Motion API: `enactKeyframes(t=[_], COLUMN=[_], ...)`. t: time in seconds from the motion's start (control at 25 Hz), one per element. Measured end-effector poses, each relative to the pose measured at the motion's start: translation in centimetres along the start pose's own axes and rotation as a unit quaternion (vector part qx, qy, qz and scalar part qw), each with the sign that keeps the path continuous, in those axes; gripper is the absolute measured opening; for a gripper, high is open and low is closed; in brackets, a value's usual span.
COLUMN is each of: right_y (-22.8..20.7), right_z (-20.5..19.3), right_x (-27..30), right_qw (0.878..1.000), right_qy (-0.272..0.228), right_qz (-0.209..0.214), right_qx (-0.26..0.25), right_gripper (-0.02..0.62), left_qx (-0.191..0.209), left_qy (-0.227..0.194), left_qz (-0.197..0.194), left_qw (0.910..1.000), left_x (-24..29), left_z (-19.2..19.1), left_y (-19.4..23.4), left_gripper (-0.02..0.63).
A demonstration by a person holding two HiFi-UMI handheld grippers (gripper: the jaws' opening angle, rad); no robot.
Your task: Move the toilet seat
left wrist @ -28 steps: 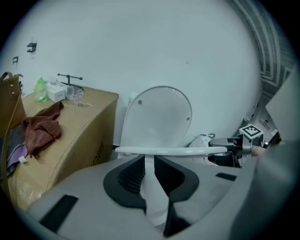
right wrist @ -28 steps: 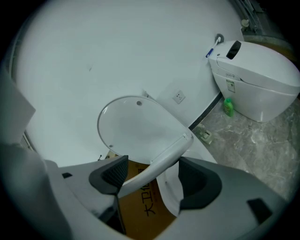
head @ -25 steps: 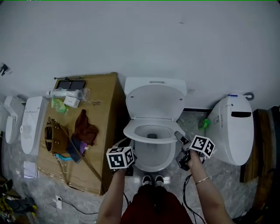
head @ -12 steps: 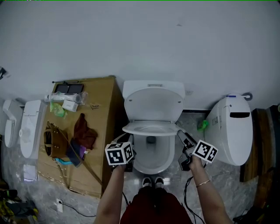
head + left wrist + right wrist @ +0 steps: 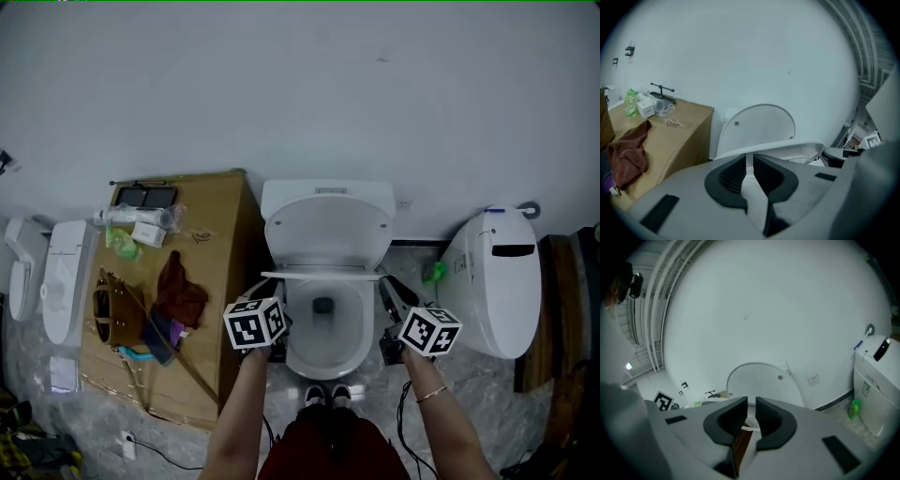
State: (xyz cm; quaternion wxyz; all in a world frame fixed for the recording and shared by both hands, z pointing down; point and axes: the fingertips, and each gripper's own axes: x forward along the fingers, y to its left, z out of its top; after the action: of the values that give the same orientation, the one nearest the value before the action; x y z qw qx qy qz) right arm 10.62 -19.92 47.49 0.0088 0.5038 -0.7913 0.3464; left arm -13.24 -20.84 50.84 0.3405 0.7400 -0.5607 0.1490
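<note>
Marble floor (image 5: 487, 394) below claws, white wall (image 5: 281, 94) ahead. Left claw (image 5: 750, 157) clamped on toilet seat (image 5: 323, 273) rim. Right claw (image 5: 751, 404) just closed onto opposite rim; seat lifted between claws.

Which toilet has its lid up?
The middle toilet, beside the cardboard box: its lid stands upright, while the left toilet and the right toilet are shut.

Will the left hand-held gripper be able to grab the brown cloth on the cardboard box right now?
Probably not yet. The left hand-held gripper is clamped on the toilet seat, so it must let go first. The brown cloth lies nearby on the cardboard box, with nothing between them.
</note>
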Motion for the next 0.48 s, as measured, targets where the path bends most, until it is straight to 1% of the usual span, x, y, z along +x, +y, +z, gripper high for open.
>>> enactKeyframes(t=[0.04,0.16,0.32,0.48], right_y=[0.1,-0.1,-1.2,-1.5], right_z=[-0.1,-0.9,-1.5,-0.7], right_x=[0.1,0.8,2.6,4.2], right_qw=[1.0,0.998,0.997,0.995], right_qy=[0.003,0.02,0.038,0.036], right_qz=[-0.005,-0.018,-0.042,-0.059], right_qx=[-0.016,-0.053,-0.061,-0.076], right_gripper=[0.055,0.048,0.046,0.044], left_qx=[0.0,-0.001,0.003,0.011], left_qy=[-0.002,-0.006,-0.002,-0.02], left_qz=[0.0,-0.001,-0.003,0.001], left_qw=[1.0,1.0,1.0,0.9997], left_x=[0.2,0.7,1.7,2.3], left_z=[0.3,1.1,1.2,2.1], left_y=[0.0,0.0,-0.2,-0.1], left_gripper=[0.066,0.066,0.066,0.063])
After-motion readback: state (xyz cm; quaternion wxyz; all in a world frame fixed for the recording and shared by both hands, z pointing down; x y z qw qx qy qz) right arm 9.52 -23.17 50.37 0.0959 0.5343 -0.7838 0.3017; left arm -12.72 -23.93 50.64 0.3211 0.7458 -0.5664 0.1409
